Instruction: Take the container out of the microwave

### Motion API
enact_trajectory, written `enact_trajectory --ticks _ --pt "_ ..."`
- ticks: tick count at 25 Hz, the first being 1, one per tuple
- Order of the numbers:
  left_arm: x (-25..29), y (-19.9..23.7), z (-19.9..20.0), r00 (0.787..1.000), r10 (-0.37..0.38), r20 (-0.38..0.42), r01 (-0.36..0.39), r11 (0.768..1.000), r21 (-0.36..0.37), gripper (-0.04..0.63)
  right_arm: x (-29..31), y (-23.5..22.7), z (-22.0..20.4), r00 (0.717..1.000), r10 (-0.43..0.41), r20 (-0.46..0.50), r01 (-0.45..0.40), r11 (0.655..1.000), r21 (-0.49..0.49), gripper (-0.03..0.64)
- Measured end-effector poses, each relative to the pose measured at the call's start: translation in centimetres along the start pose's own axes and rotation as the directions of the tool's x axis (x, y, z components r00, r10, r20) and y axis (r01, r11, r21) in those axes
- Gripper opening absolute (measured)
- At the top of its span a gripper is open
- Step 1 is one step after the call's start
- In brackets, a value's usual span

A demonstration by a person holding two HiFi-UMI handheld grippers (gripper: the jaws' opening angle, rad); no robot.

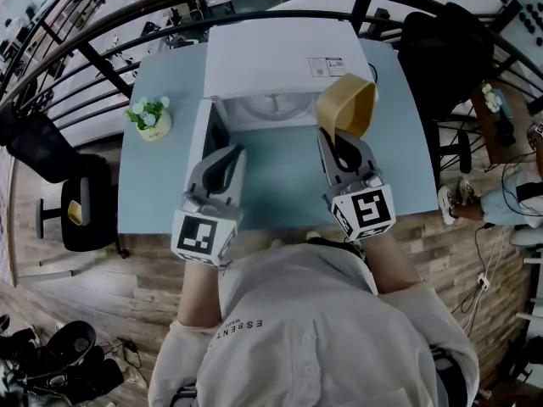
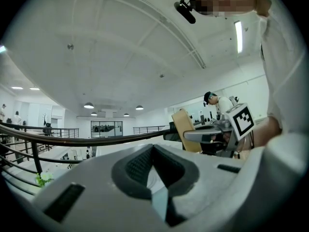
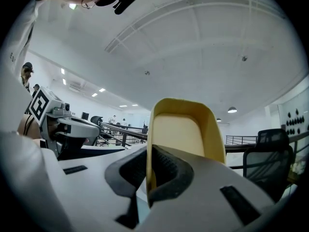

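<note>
Only the head view shows the open microwave [image 1: 280, 62], while the right gripper [image 1: 333, 140] pinches the tilted yellow container's [image 1: 348, 104] wall and the left gripper [image 1: 232, 151] is closed, empty.

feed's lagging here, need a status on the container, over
Copy: right hand-held gripper shut on container rim. Container out of microwave, held above table. Then left hand-held gripper shut, empty. Microwave door open, nothing blocking.

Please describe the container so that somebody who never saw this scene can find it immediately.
On the blue table stands a white microwave, its door open. In front of its right side, the right gripper holds the container by one wall. It is the only tan tub here; the flower pot stands far left.
</note>
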State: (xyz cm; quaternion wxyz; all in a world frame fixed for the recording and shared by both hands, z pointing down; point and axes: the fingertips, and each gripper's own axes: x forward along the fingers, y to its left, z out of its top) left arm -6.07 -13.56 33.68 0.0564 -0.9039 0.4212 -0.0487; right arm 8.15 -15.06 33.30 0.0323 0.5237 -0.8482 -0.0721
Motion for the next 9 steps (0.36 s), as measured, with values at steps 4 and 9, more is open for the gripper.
enact_trajectory --ticks 4,9 --pt "-0.21 0.13 0.00 1.000 0.007 -0.001 -0.007 1.000 0.004 0.002 0.08 0.46 -0.17 1.000 0.006 -0.004 -0.006 1.000 -0.006 0.017" --pt "-0.32 0.47 -0.25 1.000 0.012 -0.002 -0.012 1.000 0.008 0.002 0.33 0.56 -0.69 1.000 0.000 -0.004 0.000 1.000 -0.005 0.017"
